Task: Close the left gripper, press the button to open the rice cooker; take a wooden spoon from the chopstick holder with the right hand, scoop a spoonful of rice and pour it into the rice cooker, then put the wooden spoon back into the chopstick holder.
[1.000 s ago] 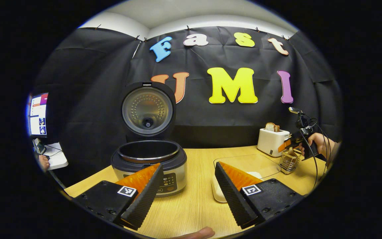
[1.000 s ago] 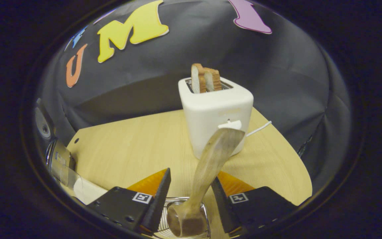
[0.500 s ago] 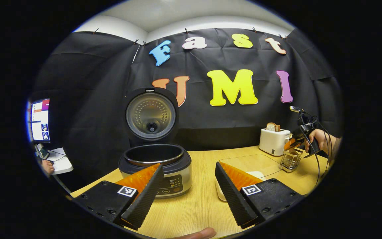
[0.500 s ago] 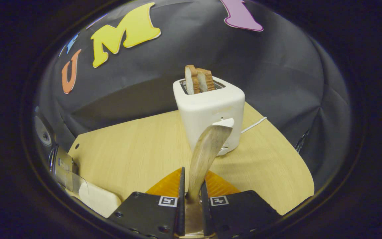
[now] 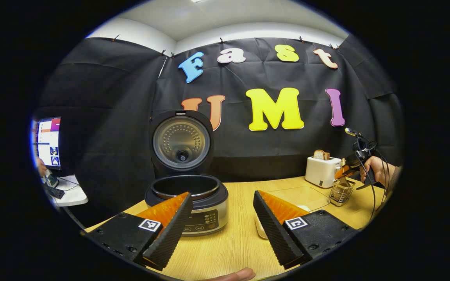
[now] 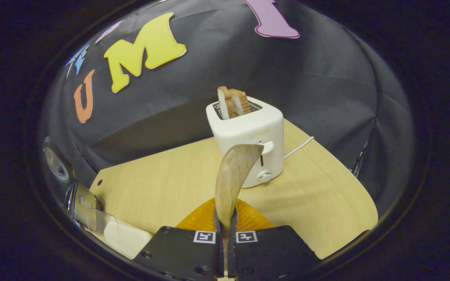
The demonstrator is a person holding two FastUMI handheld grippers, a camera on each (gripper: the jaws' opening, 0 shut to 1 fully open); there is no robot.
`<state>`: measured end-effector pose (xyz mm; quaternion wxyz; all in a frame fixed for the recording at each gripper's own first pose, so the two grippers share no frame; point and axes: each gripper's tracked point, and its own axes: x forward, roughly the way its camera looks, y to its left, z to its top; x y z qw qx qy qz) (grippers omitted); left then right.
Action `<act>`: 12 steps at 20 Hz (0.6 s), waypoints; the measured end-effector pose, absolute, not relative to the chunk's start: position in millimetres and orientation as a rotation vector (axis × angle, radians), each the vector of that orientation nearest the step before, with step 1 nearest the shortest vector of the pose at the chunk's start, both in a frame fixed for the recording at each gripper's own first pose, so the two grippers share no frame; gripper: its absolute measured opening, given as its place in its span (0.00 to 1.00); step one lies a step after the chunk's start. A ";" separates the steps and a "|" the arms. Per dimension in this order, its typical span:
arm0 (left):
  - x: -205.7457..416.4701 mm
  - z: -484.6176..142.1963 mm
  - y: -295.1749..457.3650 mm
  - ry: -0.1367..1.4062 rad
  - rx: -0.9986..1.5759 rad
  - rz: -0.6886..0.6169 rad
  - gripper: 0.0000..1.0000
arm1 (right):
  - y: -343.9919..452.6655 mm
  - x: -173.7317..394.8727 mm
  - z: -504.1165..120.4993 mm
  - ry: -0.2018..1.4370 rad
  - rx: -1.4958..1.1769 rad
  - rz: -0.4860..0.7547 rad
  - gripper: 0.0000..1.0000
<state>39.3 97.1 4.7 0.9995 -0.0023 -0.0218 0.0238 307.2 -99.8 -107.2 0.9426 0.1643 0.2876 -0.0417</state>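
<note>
Your wooden spoon [image 6: 233, 175] stands upright between the fingers of your right gripper [image 6: 225, 242], which are pressed together on its handle, the broad end rising in front of the white toaster [image 6: 248, 136]. In the left gripper view that right gripper sits far off at the right, a hand [image 5: 373, 169] holding it just above the wire chopstick holder [image 5: 341, 191], beside the toaster. The rice cooker [image 5: 188, 199] stands on the wooden table [image 5: 233, 242] with its lid [image 5: 181, 142] swung up and the dark inner pot showing. Your left gripper [image 5: 221, 222] hangs in front of it, jaws spread wide and holding nothing. A clear container with something white in it [image 5: 299, 199] lies between cooker and holder.
</note>
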 end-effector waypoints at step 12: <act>25.1 17.4 113.4 -0.060 -0.028 0.059 0.99 | -64.4 252.0 3.5 0.386 0.167 -0.103 0.04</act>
